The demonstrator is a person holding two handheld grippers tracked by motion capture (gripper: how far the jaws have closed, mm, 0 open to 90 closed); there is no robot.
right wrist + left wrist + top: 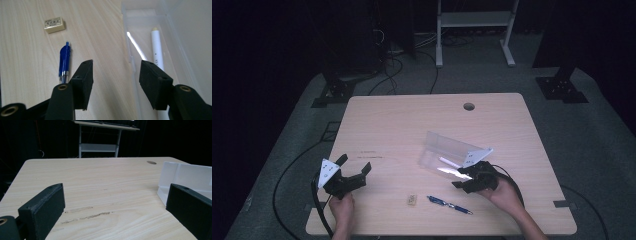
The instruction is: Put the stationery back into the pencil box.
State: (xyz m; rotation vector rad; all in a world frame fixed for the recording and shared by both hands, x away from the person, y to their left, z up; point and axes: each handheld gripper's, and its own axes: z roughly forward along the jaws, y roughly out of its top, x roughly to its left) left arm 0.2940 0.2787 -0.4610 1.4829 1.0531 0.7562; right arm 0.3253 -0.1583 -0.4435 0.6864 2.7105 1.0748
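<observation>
right hand-held gripper (115,82): your jaws stand partly open with nothing between them, straddling the near wall of the clear plastic pencil case (150,22). close here and you pinch that thin wall, tilting or dragging the case.
blue ballpoint pen (64,61): it lies on the counter (25,55) just left of your left jaw, outside the case. swing toward it carelessly and the jaw could knock it into a roll; it looks round and slick, so a grip near the metal tip may slip.
white pen (157,47): already lying inside the case, lengthwise. dropping the blue pen across it could leave it proud of the rim and block the lid.
small beige eraser (54,25): it sits on the counter beyond the blue pen, apart from it. a sweeping pen could push it away from you.
left hand-held gripper (349,175): wide open, holding nothing, well apart from the case. with nothing bracing it, the light case may slide when you load it.
raised case lid (452,145): standing open at the far side; a bump from your right hand could snap it down.
</observation>
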